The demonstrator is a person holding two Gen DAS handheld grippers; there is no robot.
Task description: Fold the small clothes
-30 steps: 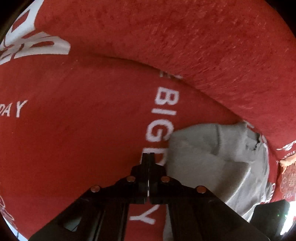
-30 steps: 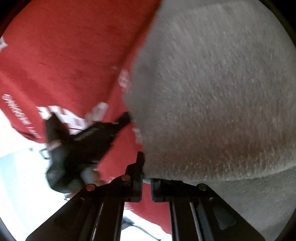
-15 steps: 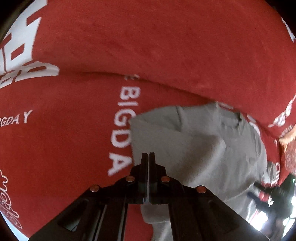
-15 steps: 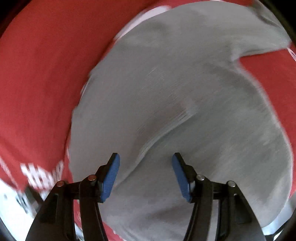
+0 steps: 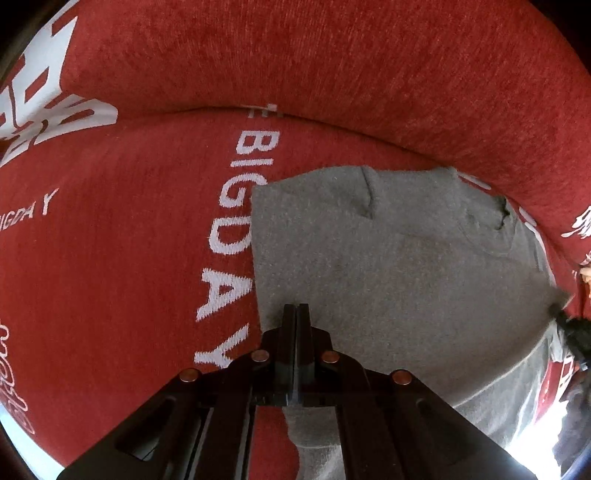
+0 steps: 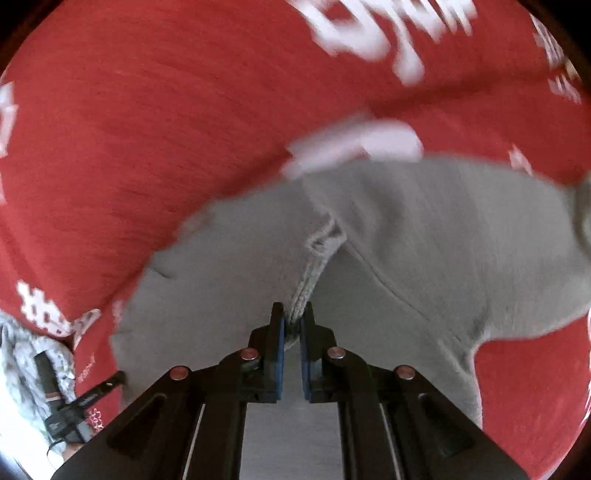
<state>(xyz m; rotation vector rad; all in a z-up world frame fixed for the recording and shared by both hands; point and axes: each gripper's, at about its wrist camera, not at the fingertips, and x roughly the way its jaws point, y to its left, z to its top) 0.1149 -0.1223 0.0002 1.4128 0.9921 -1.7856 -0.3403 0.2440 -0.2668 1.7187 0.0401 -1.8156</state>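
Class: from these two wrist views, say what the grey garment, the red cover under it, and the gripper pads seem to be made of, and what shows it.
Grey garment: soft knit, probably fleecy cotton jersey; fuzzy matte surface, stitched seams.
Red cover: napped woven or plush textile; ribbed pile, white lettering seemingly woven or printed in.
Right gripper pads: blue, likely rubber or soft plastic; smooth, on black rigid fingers.

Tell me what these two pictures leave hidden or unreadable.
- Left view: the left tongs cover the grey garment's near edge, so their grip is unclear.
- Right view: motion blur smears the white lettering on the red cloth.
- Right view: the right tongs hide the pinched fold's end.
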